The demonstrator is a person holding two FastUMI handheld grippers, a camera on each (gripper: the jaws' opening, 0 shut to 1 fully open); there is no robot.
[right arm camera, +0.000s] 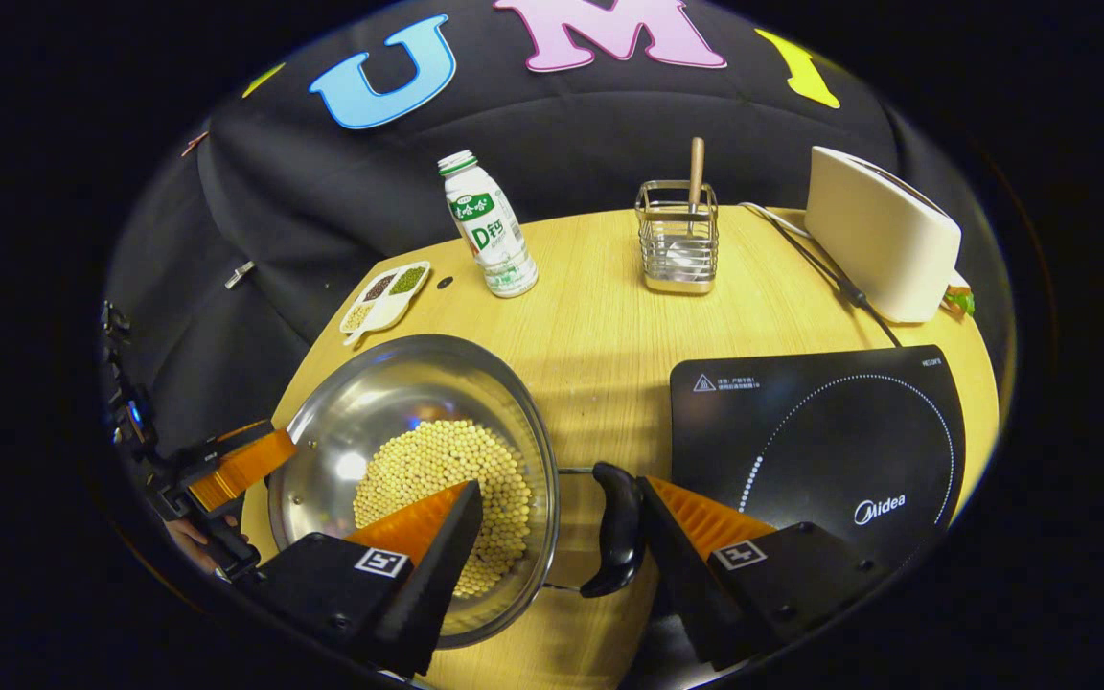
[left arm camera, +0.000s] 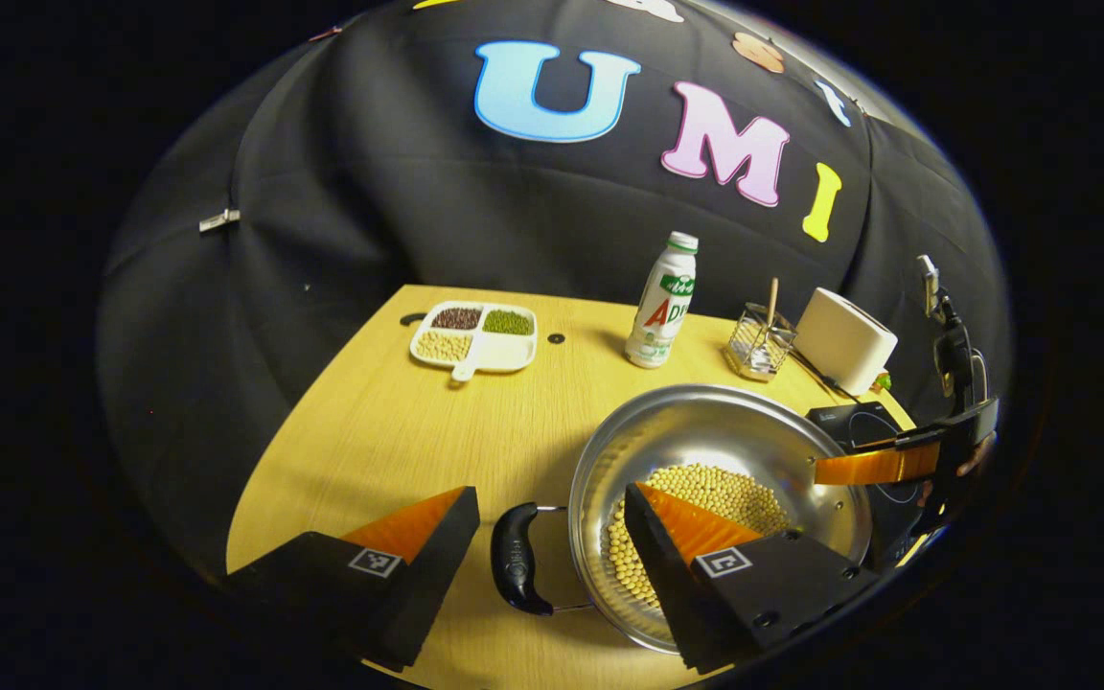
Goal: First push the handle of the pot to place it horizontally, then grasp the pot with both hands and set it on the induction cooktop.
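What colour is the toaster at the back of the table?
The toaster is cream white, clearest in the right gripper view.

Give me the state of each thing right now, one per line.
Pot: on table, holds beans, not on cooktop.
Pot handles: both lie horizontal.
Left hand-held gripper: open, straddling its handle.
Right hand-held gripper: open, one finger touching its handle.
Induction cooktop: bare.
Bottle: upright, capped.

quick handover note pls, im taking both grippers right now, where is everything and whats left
Left gripper: open, straddling the pot's left handle, not clamped.
Right gripper: open, straddling the right handle, not clamped.
Pot: holds beans, sits on the table left of the induction cooktop, handles lying flat.
Done: handles horizontal.
Left: shut both grippers, lift, set the pot on the cooktop.
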